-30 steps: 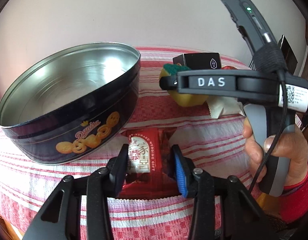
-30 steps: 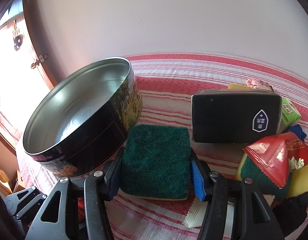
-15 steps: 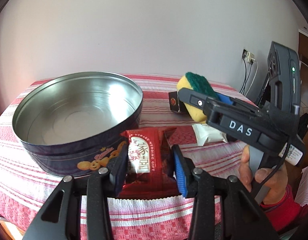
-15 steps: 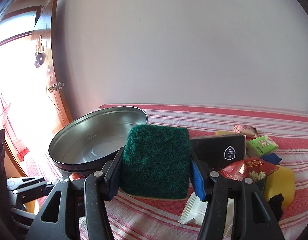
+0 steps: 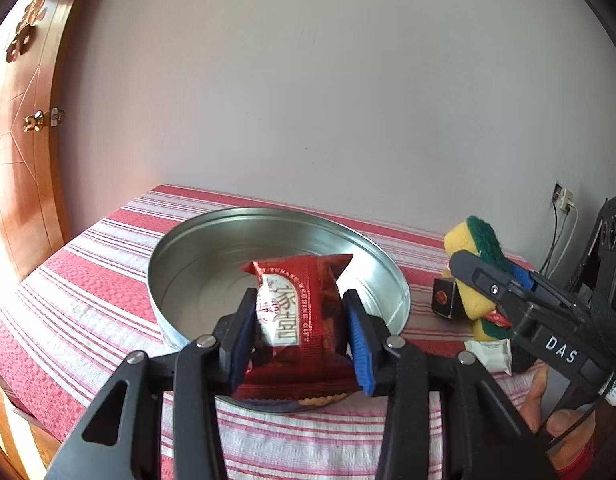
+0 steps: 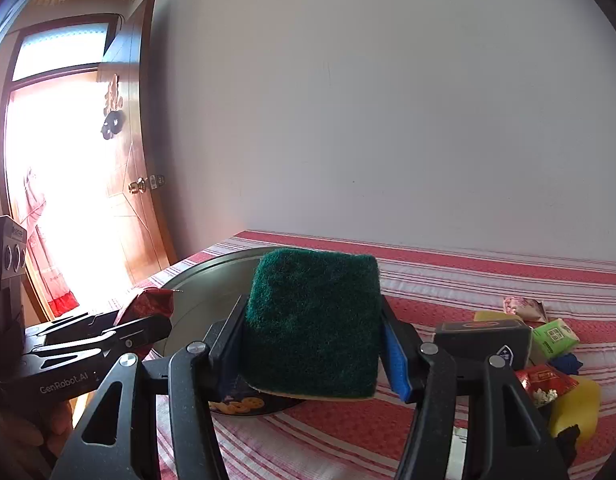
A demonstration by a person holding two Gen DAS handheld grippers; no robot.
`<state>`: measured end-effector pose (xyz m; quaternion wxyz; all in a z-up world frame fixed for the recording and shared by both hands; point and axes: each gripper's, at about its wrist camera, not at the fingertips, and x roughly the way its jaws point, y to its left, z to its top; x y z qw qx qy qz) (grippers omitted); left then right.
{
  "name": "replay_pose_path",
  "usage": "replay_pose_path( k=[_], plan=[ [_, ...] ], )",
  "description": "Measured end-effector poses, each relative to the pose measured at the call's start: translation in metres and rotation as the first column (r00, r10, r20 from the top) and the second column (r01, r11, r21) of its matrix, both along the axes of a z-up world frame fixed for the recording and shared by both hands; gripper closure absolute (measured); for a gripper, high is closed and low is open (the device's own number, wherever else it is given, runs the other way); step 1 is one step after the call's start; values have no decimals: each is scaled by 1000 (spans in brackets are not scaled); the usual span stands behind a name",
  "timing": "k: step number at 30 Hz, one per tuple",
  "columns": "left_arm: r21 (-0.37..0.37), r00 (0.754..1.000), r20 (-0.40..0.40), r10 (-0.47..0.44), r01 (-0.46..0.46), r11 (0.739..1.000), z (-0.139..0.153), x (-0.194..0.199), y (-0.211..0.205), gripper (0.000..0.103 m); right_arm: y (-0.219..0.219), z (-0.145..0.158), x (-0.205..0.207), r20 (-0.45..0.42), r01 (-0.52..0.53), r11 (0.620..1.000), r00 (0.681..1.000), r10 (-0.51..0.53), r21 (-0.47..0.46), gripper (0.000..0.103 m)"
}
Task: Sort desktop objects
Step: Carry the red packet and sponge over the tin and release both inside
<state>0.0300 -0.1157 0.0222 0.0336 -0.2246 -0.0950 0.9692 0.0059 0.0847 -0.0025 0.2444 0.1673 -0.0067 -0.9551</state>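
Observation:
My left gripper (image 5: 302,338) is shut on a red snack packet (image 5: 302,320) and holds it above the near rim of the round metal tin (image 5: 188,264). My right gripper (image 6: 313,346) is shut on a green-and-yellow scouring sponge (image 6: 313,320), lifted over the tin's near right side (image 6: 204,284). In the left wrist view the right gripper (image 5: 495,280) and its sponge (image 5: 473,248) show at the right. In the right wrist view the left gripper (image 6: 148,320) with the red packet (image 6: 150,300) shows at the left.
On the red striped tablecloth (image 6: 487,272) at the right lie a black box (image 6: 483,340), a green packet (image 6: 555,334), a red snack packet (image 6: 543,384), a yellow sponge (image 6: 579,408) and a pink wrapper (image 6: 521,306). A white packet (image 5: 489,354) lies near the tin. A wooden door (image 6: 136,168) stands left.
Both grippers have risen and moved toward the tin with their loads. The red packet now hangs over the tin's near rim; the sponge is higher above the table.

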Motion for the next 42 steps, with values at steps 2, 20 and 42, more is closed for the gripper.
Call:
replay_pose_path(
  k=[2, 20, 42],
  plan=[
    [10, 999, -2, 37, -37, 999, 1, -6, -7, 61, -13, 5, -6, -8, -13, 1000, 1000, 14, 9, 42],
    [-138, 953, 45, 301, -292, 946, -15, -89, -25, 61, -87, -13, -66, -76, 65, 988, 996, -55, 140, 42],
    [-228, 930, 61, 363, -341, 912, -21, -120, -24, 61, -75, -32, -100, 33, 75, 985, 996, -81, 153, 42]
  ],
)
